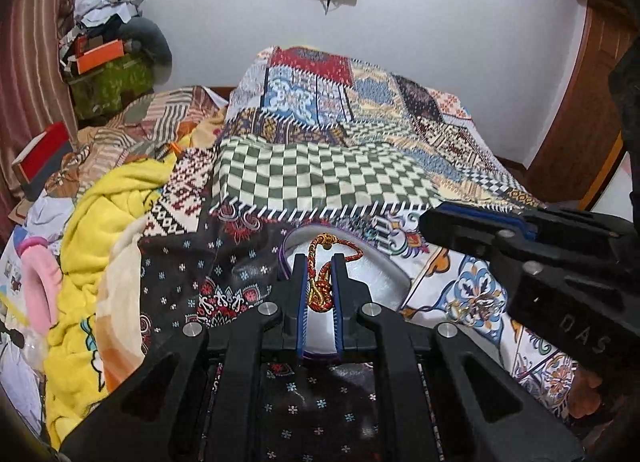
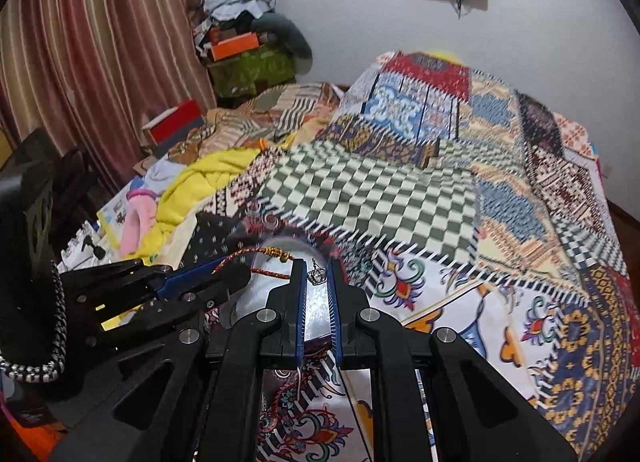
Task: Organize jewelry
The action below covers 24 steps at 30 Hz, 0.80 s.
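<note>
2 tongs grip jewelry: left tongs (image 1: 320, 262) a braided cord (image 1: 322, 282), right tongs (image 2: 318, 268) a crown pendant (image 2: 317, 275).

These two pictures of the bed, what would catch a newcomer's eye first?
Probably the loud patchwork bedspread that fills both views, with a yellow blanket heaped at its left side. Next, the red and gold braided cord that lies between the left gripper fingers, over a shiny white dish on the bed. In the right view, a tiny silver crown charm sits between the right gripper fingers.
</note>
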{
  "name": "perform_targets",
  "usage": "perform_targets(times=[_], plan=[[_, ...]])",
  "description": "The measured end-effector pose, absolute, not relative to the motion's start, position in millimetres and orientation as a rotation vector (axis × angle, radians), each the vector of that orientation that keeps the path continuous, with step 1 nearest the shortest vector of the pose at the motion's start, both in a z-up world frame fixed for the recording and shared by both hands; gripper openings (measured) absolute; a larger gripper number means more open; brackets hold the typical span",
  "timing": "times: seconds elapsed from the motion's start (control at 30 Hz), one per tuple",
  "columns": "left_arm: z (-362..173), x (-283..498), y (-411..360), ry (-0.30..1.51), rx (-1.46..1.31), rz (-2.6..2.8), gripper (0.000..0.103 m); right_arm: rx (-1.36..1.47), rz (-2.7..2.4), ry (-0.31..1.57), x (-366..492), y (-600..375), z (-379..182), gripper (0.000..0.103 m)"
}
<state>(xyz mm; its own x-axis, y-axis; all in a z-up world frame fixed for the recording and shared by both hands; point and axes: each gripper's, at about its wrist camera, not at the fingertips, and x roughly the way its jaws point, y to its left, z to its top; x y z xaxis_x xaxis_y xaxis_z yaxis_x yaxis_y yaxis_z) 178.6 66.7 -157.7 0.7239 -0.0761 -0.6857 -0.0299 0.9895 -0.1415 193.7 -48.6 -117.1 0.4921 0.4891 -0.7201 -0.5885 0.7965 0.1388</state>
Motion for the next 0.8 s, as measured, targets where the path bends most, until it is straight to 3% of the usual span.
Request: perform_targets(times=[0.57,0.7,0.8], plan=[[-166,184,75,0.812,-0.174,-0.037,0.01,-0.15,0.697,0.95,205,-37,-151,0.009],[-162,179,77,0.803,-0.172,-0.027,0.031,-0.163,0.701,0.959,205,-34,-154,0.009],[-158,174,79,0.791,-0.167,-0.018,0.034,-0.174,0.692,0.954,204,-34,-155,0.009]])
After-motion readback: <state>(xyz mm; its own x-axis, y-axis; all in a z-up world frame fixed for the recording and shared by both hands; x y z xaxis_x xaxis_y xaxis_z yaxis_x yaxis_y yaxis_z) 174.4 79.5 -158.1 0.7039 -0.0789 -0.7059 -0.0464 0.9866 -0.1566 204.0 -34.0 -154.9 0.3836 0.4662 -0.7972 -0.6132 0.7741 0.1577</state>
